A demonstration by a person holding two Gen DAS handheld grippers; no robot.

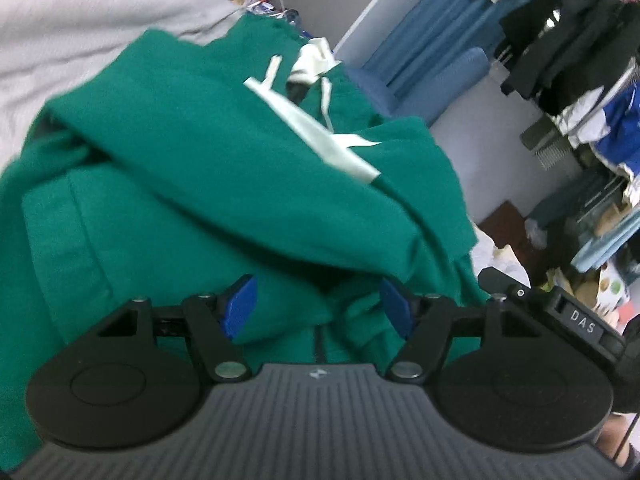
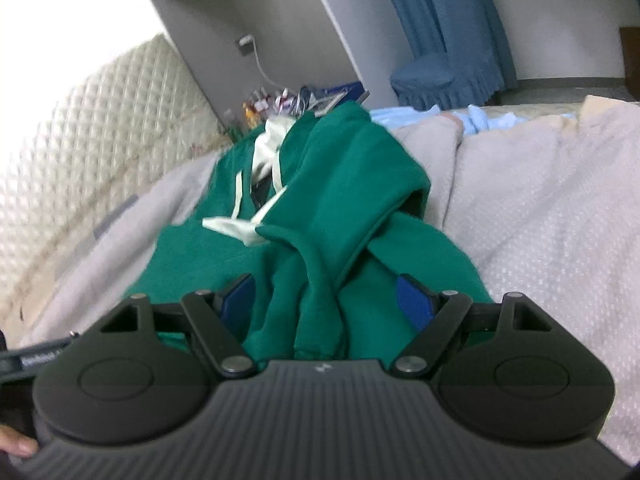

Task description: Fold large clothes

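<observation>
Green hoodie (image 2: 336, 208) lies on the bed (image 2: 540, 216), on a grey-white blanket, partly folded. One sleeve is laid across the body and a second fold bunches under it, prob. so the piece narrows before the final fold. Pale lining and cords (image 2: 266, 152) show at the far end, near the headboard (image 2: 92, 128), so hood end points away from the person.

L gripper (image 1: 316, 308): jaws spread wide, blue pads (image 1: 240, 308) standing apart with green cloth between and below them. Pads don't seem to press on anything; cloth sags free between them. Looks like it's either just above or lightly on the lower hem area, ready to pinch a new spot.

R gripper (image 2: 326, 304): also spread, pads (image 2: 414, 304) either side of a bunched ridge of sleeve/hem. Ridge runs up the middle of the gap w/o touching both pads, so no grip as far as I can tell. Placement suggests both claws line up on the near edge to lift it toward the hood.

Containers: none in play. Clutter on the far bedside surface (image 2: 280, 100) is too blurred to tell. Clothes rack (image 1: 568, 52) at right of the L view holds dark and blue garments; not part of this fold.
</observation>
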